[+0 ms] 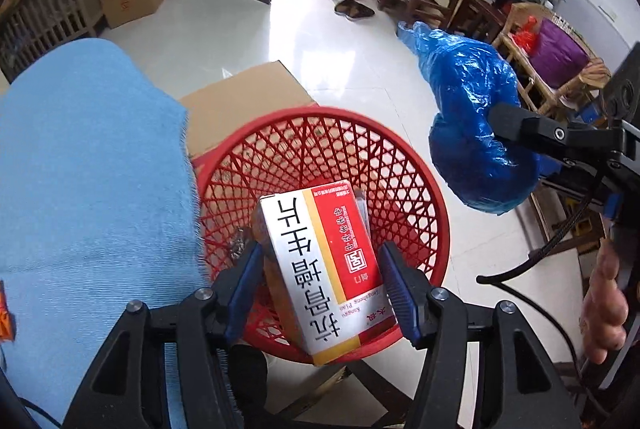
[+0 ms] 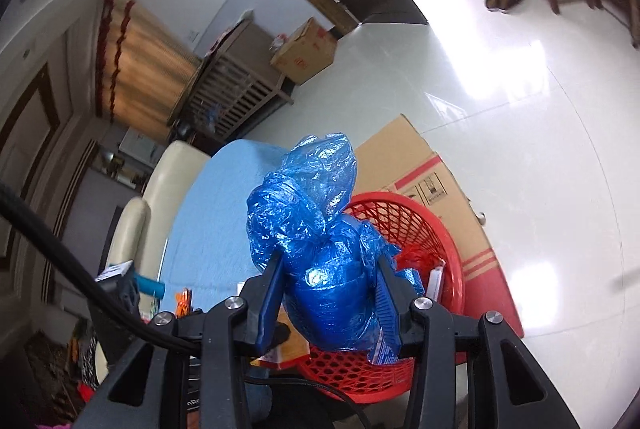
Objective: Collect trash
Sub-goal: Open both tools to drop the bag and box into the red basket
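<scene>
The left gripper (image 1: 320, 289) is clamped on a medicine box (image 1: 320, 269), holding it over the open mouth of the red basket (image 1: 408, 165). At 2 o'clock from the basket, the right gripper (image 2: 328, 289) squeezes a crumpled blue plastic bag (image 2: 316, 229) between its 2 fingers. A blue cloth (image 1: 88, 181) lies at the basket's 9 o'clock, a cardboard box (image 1: 244, 97) at 12.

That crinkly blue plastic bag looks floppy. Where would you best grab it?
Around its packed, rounded lower bulge, as the right gripper does now: fingers on opposite sides of the blue plastic bag, coming from below its loose, flaring top. The bulge looks firm; the thin top would probably slip.
</scene>
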{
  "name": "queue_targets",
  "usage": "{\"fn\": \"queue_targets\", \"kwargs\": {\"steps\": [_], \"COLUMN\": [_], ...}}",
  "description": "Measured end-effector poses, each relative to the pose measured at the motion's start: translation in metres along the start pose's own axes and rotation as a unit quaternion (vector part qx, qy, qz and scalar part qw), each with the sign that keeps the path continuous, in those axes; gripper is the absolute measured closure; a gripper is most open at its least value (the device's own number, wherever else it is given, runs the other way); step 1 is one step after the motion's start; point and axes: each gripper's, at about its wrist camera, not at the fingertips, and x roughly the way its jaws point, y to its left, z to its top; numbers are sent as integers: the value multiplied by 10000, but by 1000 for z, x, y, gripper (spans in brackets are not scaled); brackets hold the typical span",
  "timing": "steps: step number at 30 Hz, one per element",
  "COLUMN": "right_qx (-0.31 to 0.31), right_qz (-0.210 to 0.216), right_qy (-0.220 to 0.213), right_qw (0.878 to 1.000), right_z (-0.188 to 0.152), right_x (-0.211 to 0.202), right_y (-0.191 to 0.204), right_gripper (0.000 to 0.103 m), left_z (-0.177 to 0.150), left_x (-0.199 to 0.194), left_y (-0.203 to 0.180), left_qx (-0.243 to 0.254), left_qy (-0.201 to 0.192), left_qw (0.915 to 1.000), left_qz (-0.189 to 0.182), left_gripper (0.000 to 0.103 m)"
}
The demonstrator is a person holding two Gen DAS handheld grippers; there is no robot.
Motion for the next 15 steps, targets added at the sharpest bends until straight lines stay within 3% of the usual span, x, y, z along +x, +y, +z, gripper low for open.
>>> {"fn": "queue_targets", "kwargs": {"steps": [4, 9, 15], "right_qx": [390, 657, 36], "right_qz": [-350, -443, -216], "right_qy": [-254, -283, -223], "right_qw": [9983, 9965, 9995], "right_z": [-17, -30, -37], "right_x": [1, 0, 18], "right_y": [-10, -12, 47], "right_gripper": [30, 30, 30], "left_z": [-8, -35, -91], "left_x": [-14, -67, -126], "left_y": [7, 22, 80], "left_qx": [-113, -30, -641], "left_qy": [-104, -630, -1052], "left_qw": [9999, 9973, 9874], "left_qz": [48, 378, 998], "left_gripper": [40, 39, 36]}}
